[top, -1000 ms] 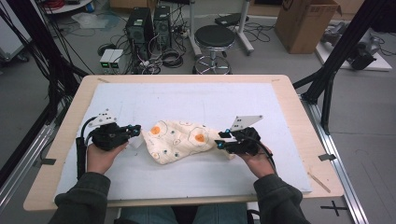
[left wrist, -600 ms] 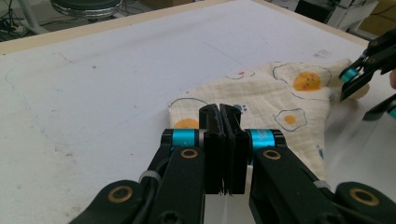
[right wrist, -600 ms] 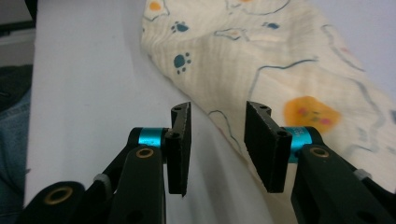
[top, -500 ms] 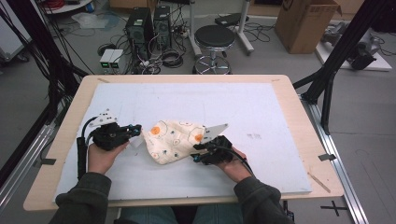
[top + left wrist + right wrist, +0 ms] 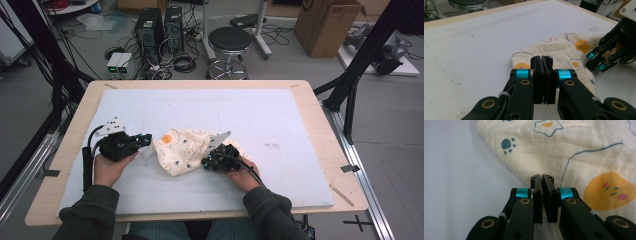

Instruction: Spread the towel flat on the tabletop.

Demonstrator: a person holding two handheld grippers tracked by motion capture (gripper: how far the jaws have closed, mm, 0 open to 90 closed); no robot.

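Observation:
A cream cloth [image 5: 186,147] printed with fried eggs, paw marks and orange faces lies bunched on the white pad [image 5: 280,115]. My left gripper [image 5: 146,140] sits at its left corner, jaws pressed together on the cloth's edge [image 5: 524,56]. My right gripper [image 5: 206,162] is low at the cloth's near right side, with the hand behind it. Its jaws have just been closing and now stand shut, tips [image 5: 542,178] pinching the cloth's hem [image 5: 529,150] beside an orange face. In the left gripper view the right gripper [image 5: 596,65] rests on the cloth's far side.
The pad covers a wooden table [image 5: 325,115] with bare pad all round the cloth. On the floor beyond stand a black stool [image 5: 230,40], computer cases [image 5: 157,25] and a cardboard box [image 5: 327,25]. Black frame struts [image 5: 350,95] rise at the right.
My right gripper has slid left and down onto the cloth's near right edge, and its jaws have shut there. The left gripper has kept still.

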